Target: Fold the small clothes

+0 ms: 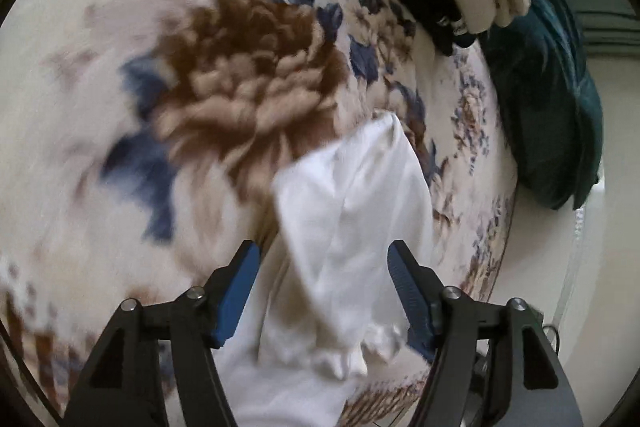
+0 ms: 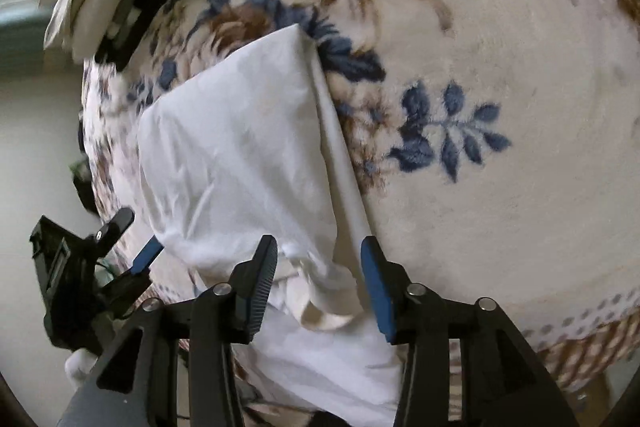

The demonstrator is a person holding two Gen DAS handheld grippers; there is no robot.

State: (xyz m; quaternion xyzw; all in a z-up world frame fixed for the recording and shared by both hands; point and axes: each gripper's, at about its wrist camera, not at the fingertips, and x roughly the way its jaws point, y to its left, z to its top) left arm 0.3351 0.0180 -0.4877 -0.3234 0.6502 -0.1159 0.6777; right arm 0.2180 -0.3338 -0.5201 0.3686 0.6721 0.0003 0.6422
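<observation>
White garment (image 2: 240, 155) lying folded on the flowered blanket (image 2: 500, 207). Left gripper (image 1: 324, 259) and right gripper (image 2: 319, 255) above its near edge, fingers parted, gripping nothing.

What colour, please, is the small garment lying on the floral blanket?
Plain white; the small white cloth garment shows best in the right wrist view.

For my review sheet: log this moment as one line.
step: folding | item: white garment on floral blanket | left gripper: open, astride cloth | right gripper: open over hem
</observation>
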